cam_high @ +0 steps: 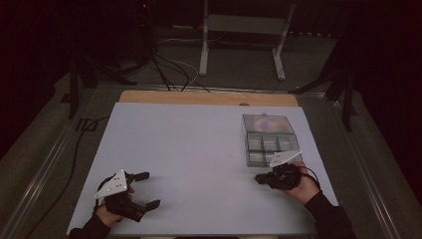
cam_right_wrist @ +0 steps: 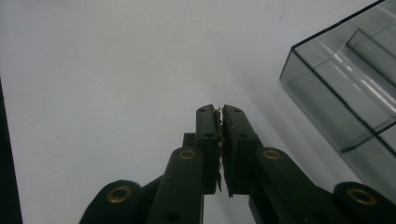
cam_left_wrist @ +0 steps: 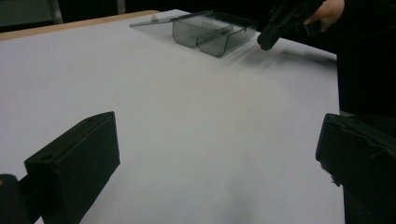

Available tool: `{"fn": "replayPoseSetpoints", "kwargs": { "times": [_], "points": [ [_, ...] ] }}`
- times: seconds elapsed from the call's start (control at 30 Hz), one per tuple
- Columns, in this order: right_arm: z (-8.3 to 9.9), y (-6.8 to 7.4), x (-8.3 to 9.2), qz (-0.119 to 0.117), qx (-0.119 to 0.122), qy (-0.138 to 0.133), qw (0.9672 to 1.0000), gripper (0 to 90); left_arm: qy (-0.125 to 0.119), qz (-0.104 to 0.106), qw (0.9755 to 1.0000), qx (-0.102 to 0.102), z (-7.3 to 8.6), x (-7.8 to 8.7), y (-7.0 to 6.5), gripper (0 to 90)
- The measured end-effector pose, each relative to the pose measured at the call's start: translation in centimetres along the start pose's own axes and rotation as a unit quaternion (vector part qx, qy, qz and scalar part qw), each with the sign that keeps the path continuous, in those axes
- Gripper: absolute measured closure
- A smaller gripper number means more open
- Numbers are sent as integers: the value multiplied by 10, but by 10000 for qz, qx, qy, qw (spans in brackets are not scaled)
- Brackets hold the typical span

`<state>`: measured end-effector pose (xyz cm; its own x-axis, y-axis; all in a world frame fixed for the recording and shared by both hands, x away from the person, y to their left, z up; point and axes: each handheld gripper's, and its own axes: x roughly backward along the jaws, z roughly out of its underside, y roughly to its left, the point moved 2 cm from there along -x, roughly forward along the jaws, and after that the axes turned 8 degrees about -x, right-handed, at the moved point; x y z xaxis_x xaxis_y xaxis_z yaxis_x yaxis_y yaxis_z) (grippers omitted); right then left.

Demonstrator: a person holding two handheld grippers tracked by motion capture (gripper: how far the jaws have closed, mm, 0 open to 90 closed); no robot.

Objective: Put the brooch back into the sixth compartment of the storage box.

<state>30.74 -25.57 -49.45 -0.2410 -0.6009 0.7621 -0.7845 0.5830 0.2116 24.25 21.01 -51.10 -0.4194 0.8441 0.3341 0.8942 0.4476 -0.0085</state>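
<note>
clear divided box (cam_high: pixel 269 139) w/ lid open on worktop (cam_high: pixel 199 164), right tool (cam_high: pixel 260 178) pinched closed just beside it, nothing clearly gripped, left tool (cam_high: pixel 148 189) wide open, empty, well apart from box

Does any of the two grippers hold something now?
No. The left gripper is open, the right gripper is shut on nothing.
</note>
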Motion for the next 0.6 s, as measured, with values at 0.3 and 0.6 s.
{"fn": "replayPoseSetpoints", "kwargs": {
  "times": [0.3, 0.6],
  "points": [
    [-8, 1, 7, 10, -4, -38, 10000, 860, -10, 0, 10000, 0, 0, 1, 0, 14],
    [-16, -2, 15, 140, -10, -122, 9998, 860, -17, 2, 10000, 10, 0, 1, 0, 14]
  ]
}}
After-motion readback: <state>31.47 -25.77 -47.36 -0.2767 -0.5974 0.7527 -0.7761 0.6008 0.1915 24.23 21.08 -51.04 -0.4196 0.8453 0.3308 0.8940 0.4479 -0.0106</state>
